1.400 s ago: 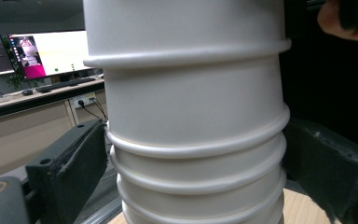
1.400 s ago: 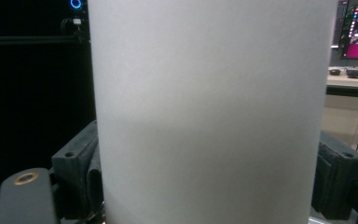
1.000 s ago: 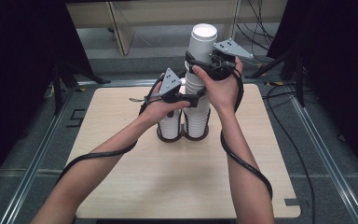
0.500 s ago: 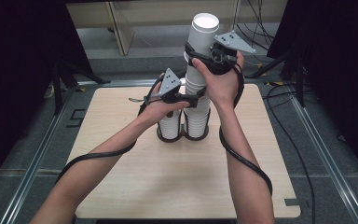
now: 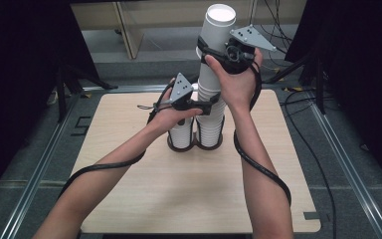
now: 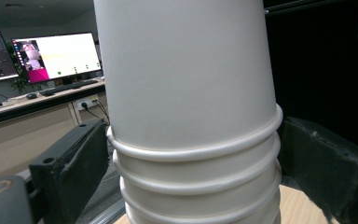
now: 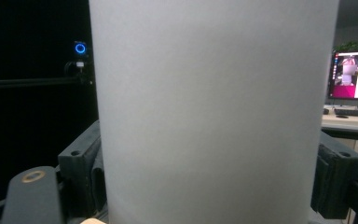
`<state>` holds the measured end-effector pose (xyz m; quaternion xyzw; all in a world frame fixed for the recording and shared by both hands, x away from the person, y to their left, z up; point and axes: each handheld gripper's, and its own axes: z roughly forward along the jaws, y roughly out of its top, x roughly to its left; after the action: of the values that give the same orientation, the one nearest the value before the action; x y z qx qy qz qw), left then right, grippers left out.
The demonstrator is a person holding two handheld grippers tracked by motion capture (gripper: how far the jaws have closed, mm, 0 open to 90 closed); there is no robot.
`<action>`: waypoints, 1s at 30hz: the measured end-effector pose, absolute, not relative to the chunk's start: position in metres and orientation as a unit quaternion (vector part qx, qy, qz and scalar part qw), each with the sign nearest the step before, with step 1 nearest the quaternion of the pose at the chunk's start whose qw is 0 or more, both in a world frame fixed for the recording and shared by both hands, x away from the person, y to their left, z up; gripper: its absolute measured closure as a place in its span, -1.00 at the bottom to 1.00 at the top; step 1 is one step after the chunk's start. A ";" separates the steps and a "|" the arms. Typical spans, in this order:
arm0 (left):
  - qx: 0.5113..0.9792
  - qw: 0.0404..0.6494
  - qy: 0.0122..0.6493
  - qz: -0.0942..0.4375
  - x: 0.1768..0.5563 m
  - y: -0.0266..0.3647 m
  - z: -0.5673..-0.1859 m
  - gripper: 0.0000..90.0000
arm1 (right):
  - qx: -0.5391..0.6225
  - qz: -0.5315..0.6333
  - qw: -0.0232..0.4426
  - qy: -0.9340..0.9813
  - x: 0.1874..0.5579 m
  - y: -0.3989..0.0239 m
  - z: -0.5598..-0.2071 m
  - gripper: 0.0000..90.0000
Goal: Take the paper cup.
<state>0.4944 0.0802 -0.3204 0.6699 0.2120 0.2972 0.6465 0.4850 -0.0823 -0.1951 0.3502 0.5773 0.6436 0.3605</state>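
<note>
We see tall stack of white paper cups at upper centre of high view, seated in dark holder on wooden table. Shorter stack stands just left in same holder. Left gripper clamped on stack low down, jaws pressing rims. Right gripper clamped on top cup near frame top, jaws just been closing. Monitors, desk behind; cables at right.
</note>
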 end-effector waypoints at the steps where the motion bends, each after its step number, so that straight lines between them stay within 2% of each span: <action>1: 0.670 0.646 0.214 0.296 0.494 0.080 -0.321 -0.83 | 0.349 0.646 0.362 0.575 0.484 -0.082 -0.193 -0.60; 30: 0.672 0.635 0.213 0.315 0.479 0.103 -0.316 -0.88 | 0.342 0.673 0.370 0.541 0.467 -0.100 -0.178 -0.58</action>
<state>0.4790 0.1032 -0.3158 0.6722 0.2129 0.3152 0.6352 0.4671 -0.1005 -0.1778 0.3424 0.5407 0.6735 0.3699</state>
